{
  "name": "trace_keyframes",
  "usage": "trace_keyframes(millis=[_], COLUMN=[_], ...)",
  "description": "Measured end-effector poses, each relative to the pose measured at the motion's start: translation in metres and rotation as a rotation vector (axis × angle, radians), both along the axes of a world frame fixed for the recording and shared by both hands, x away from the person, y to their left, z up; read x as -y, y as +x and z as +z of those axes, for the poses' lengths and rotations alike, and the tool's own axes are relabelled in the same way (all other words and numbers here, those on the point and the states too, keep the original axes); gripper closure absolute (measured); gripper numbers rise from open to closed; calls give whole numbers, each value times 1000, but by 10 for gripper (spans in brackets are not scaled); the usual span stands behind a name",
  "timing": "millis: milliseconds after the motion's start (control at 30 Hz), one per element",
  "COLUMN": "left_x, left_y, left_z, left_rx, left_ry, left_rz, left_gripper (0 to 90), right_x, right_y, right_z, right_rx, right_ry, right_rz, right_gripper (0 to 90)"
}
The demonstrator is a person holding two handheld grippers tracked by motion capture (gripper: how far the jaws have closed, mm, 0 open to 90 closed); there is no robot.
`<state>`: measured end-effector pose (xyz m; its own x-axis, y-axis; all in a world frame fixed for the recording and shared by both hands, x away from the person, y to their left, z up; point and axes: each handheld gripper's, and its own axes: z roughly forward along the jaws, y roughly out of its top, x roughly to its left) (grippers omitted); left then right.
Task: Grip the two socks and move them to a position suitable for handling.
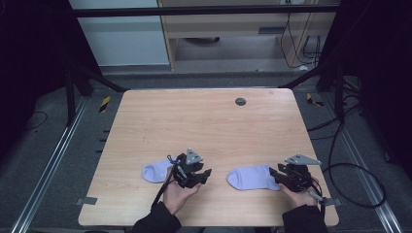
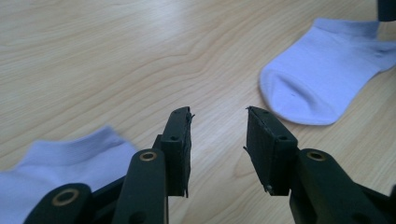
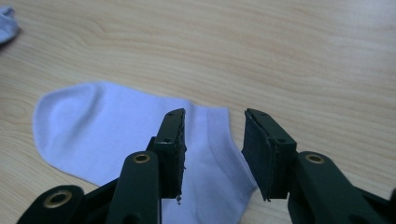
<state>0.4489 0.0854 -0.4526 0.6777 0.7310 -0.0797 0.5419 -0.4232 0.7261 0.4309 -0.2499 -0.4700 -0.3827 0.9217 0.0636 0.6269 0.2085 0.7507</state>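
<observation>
Two pale lavender socks lie flat near the front of the wooden table point(image 1: 204, 126). The left sock point(image 1: 156, 172) point(image 2: 70, 158) lies just behind and beside my left gripper point(image 1: 206, 174) point(image 2: 218, 114). That gripper is open over bare wood and points toward the right sock point(image 1: 251, 177) point(image 2: 317, 79) point(image 3: 107, 126). My right gripper point(image 1: 275, 174) point(image 3: 214, 114) is open over that sock's cuff end, its pads apart from the cloth. A corner of the left sock point(image 3: 7, 23) shows far off in the right gripper view.
A dark round grommet point(image 1: 240, 101) sits in the tabletop near the far edge. Black cables point(image 1: 359, 179) loop on the floor to the right of the table. Metal rails point(image 1: 48, 165) run along both sides. The front edge lies close under both hands.
</observation>
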Motion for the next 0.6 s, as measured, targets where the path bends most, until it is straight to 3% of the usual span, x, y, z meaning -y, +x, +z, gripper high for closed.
trace_keyframes(millis=[333, 600], left_x=[41, 62], left_y=[1, 3], left_z=[-17, -29], left_rx=[-32, -53], left_ry=[18, 40], left_rz=[-60, -82], left_gripper=[607, 627], right_x=[9, 13], right_y=[4, 6], right_z=[-15, -22], right_rx=[-61, -92], right_ry=[-35, -52], right_rz=[-10, -12], right_gripper=[596, 642])
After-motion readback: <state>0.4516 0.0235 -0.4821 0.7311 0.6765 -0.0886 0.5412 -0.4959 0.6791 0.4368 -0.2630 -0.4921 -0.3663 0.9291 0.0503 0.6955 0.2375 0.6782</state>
